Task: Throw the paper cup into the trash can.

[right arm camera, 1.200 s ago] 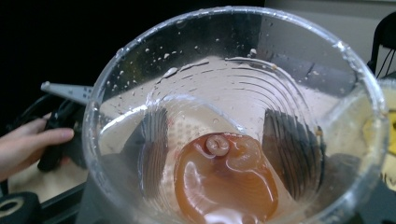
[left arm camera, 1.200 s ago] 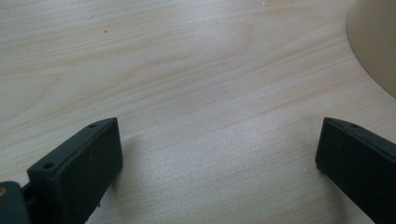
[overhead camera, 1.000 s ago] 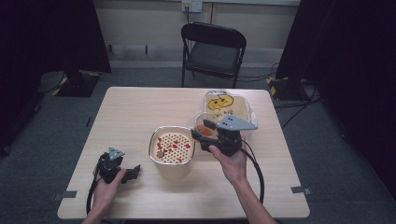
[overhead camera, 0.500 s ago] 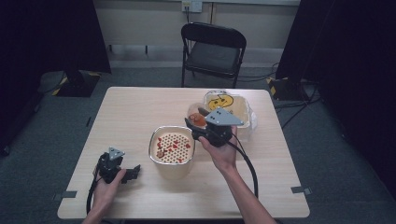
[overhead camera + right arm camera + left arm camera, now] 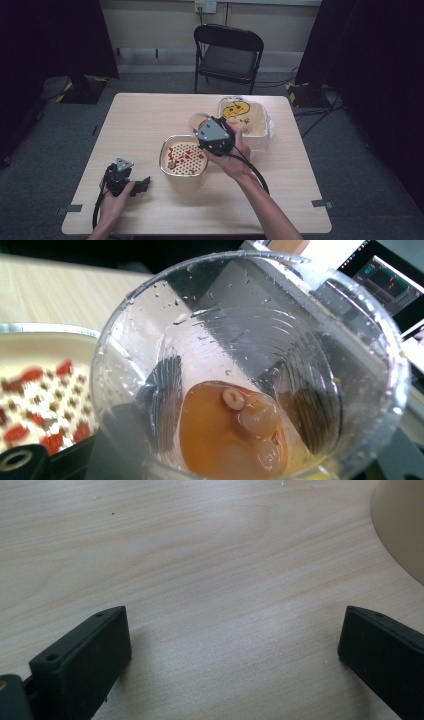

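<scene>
Right gripper (image 5: 210, 131) raised just behind and to the right of the round bowl (image 5: 183, 159), clamped around a clear plastic cup (image 5: 250, 370) with the black jaws pressed against its wall on either side. Cup tipped toward the bowl, rim close to the bowl's far right edge; inside, amber liquid (image 5: 220, 440) pooled at the low side with a few pale round pieces (image 5: 257, 415) in it and droplets on the wall. Bowl standing near the middle of the wooden table (image 5: 140, 120), its pale filling dotted with red bits (image 5: 182, 155). Clear rectangular container (image 5: 250, 122) with a yellow pattern, behind and to the right of the bowl. Left gripper (image 5: 131, 183) resting on the table well left of the bowl and slightly nearer the person, jaws spread wide with nothing between them. Black folding chair (image 5: 227, 55) beyond the table's far edge.
</scene>
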`<state>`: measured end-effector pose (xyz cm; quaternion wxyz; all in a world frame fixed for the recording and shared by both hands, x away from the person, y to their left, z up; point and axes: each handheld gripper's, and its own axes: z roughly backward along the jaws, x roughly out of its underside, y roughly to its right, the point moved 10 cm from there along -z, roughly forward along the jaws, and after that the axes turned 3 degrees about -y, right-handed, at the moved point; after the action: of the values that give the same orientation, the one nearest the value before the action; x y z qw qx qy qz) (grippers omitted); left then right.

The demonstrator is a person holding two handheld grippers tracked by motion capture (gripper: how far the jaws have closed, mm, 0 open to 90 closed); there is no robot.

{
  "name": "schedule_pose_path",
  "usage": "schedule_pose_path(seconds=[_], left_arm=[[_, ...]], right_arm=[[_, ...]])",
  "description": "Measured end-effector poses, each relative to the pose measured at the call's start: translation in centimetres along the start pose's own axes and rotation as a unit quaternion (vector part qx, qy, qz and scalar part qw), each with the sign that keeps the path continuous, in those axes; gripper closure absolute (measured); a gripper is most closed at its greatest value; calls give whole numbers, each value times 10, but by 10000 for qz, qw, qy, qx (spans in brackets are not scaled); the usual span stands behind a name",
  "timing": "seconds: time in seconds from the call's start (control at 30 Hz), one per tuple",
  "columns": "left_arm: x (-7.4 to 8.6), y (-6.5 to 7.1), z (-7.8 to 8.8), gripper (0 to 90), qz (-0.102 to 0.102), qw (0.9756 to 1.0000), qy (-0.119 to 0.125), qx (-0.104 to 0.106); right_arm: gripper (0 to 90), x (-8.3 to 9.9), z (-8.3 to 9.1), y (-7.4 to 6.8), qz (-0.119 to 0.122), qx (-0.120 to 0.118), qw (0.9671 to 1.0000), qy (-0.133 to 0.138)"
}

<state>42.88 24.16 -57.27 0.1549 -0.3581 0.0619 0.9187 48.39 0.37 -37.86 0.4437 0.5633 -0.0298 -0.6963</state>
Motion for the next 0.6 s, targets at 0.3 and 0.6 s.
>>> schedule_pose_path(seconds=[0.3,0.6], left_arm=[[0,0,0,0,-2,10000,2,3],[0,0,0,0,1,10000,1,1]], right_arm=[[444,3,-8,-12,1453,389,9876,-453],[448,4,-15,-23,2868,831,9506,-845]])
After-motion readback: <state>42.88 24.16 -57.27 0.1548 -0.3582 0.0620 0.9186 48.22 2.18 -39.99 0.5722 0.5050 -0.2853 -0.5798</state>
